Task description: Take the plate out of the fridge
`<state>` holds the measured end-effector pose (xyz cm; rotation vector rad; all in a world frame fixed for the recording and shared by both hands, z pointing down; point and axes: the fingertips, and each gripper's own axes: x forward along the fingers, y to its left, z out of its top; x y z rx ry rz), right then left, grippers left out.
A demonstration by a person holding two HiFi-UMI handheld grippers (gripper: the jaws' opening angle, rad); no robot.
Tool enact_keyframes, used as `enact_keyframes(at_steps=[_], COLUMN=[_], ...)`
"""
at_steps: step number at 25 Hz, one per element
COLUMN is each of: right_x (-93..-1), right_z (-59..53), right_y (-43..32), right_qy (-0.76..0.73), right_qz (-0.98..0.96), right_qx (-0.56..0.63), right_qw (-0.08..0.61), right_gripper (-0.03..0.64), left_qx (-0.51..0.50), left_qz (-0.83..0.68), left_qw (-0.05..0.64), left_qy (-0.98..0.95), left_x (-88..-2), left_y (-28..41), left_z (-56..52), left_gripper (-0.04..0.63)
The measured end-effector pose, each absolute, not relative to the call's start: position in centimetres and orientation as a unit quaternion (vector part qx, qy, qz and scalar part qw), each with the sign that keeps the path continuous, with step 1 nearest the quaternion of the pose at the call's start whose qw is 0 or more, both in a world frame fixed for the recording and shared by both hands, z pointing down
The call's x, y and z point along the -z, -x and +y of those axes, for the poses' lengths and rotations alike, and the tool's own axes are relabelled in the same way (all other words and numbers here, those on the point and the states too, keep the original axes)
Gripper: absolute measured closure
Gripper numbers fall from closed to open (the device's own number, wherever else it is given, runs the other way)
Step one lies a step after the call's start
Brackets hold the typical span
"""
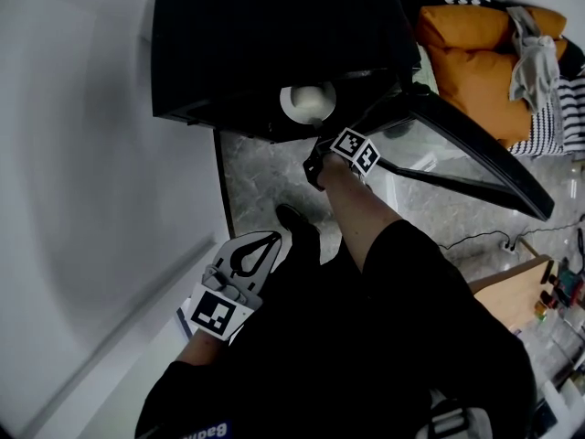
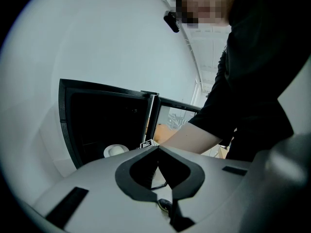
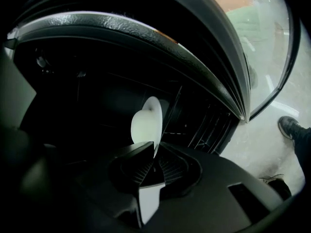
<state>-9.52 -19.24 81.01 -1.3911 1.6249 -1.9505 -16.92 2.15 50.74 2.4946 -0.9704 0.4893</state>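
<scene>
The right gripper (image 3: 154, 148) is closed thinly on the rim of the plate (image 3: 146, 123), which sits inside the fridge (image 1: 256, 35), near its open front. The left gripper (image 2: 158, 149) hangs closed and empty outside the fridge. With so narrow an edge grip, the plate could slip or strike the fridge's frame if pulled askew.
</scene>
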Motion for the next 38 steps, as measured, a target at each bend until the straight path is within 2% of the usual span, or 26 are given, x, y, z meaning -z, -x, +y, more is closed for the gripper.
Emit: enact_keyframes(at_steps=[15, 26, 38], right_x=[-81.0, -78.2, -76.2], right_z=[-20.0, -18.3, -17.1], right_y=[9.7, 8.3, 8.2], right_qy=[0.461, 0.425, 0.375], right_qz=[0.554, 0.566, 0.593], right_qx=[0.675, 0.672, 0.670], right_qw=[0.160, 0.217, 0.245], right_gripper=[0.578, 0.600, 0.600], left_qx=[-0.173, -0.159, -0.160], left_qz=[-0.357, -0.352, -0.355], left_qw=[0.229, 0.213, 0.208], left_qy=[-0.889, -0.898, -0.897], left_x=[-51.4, -50.0, -49.5], left_y=[17.4, 17.0, 16.8], left_z=[2.9, 2.2, 1.8], left_gripper=[0.589, 0.589, 0.589])
